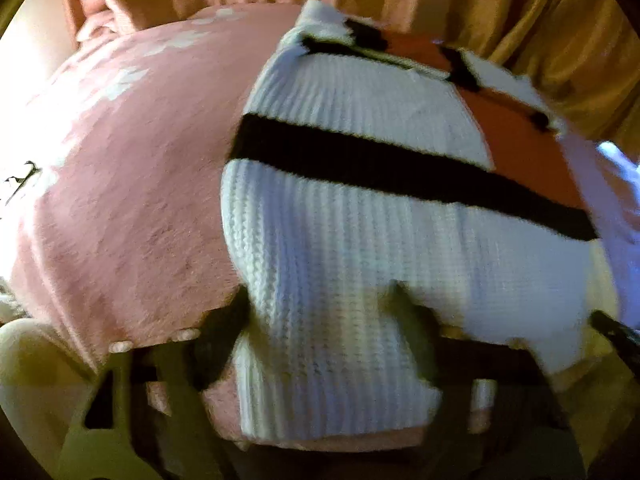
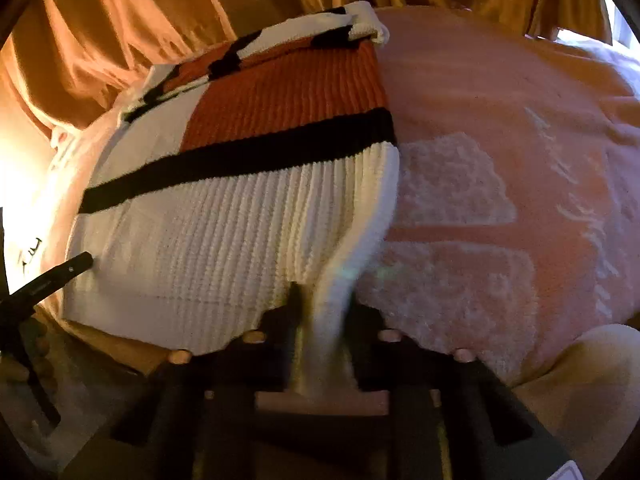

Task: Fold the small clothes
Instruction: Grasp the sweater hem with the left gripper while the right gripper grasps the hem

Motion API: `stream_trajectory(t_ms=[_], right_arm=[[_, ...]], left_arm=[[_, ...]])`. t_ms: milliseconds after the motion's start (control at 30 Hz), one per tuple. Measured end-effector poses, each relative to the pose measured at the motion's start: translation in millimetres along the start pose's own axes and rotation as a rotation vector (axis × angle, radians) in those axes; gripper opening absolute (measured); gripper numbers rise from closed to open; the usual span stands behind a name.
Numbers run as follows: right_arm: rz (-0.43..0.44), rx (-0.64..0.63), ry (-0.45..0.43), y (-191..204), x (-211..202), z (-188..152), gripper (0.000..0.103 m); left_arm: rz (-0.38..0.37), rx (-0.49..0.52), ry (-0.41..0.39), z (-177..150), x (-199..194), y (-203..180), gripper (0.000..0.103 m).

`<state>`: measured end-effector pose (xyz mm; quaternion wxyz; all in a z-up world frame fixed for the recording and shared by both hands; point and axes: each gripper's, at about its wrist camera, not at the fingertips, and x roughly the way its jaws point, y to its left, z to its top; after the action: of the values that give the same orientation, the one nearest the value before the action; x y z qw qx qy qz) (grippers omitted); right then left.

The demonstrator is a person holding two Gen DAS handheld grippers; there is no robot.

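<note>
Before you, a pink fleece blanket [image 2: 500, 128] with pale motifs, orange-gold curtains [image 2: 132, 16] behind, bright light at left.

A pink fleece blanket [image 1: 132, 200] with pale white motifs covered the surface, its large white patches [image 2: 452, 216] showing in the right wrist view. Behind it hung a draped orange-gold curtain [image 2: 160, 8] in deep folds.

The right gripper [image 2: 326, 320] points steeply down, jaws pinched nearly together. The left gripper [image 1: 320, 320] tilts likewise (jaws half-spread).
</note>
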<state>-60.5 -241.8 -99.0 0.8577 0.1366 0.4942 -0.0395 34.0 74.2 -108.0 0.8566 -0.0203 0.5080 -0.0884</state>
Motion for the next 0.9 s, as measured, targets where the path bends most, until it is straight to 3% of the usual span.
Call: stream_trajectory(t_ms=[67,133,333,500,733,833,900], right_arm=[[0.005,-0.006,-0.016,3,-5,0,0.011],[0.004,-0.018,-0.046,7,-14,1,0.011],[0.003,-0.042,-0.11,16,-36,5,0.009],[0.009,-0.051,-0.162,17,-56,7,0.009],[0.016,-0.045,-0.18,12,-81,-6,0.007],[0.013,-0.049,-0.174,10,-91,-15,0.006],[-0.002,-0.06,-0.163,11,-91,-18,0.006]], left_arm=[[-0.066,-0.014,0.023,3,-4,1,0.026],[-0.092,-0.006,0.012,5,-14,-3,0.018],[-0.074,0.077,-0.063,12,-52,-25,0.015],[-0.077,0.086,-0.116,18,-76,-26,0.013],[-0.103,0.057,-0.11,7,-99,-9,0.013],[-0.107,0.061,-0.109,-3,-111,-5,0.0],[-0.115,0.061,-0.104,-7,-115,-3,0.0]])
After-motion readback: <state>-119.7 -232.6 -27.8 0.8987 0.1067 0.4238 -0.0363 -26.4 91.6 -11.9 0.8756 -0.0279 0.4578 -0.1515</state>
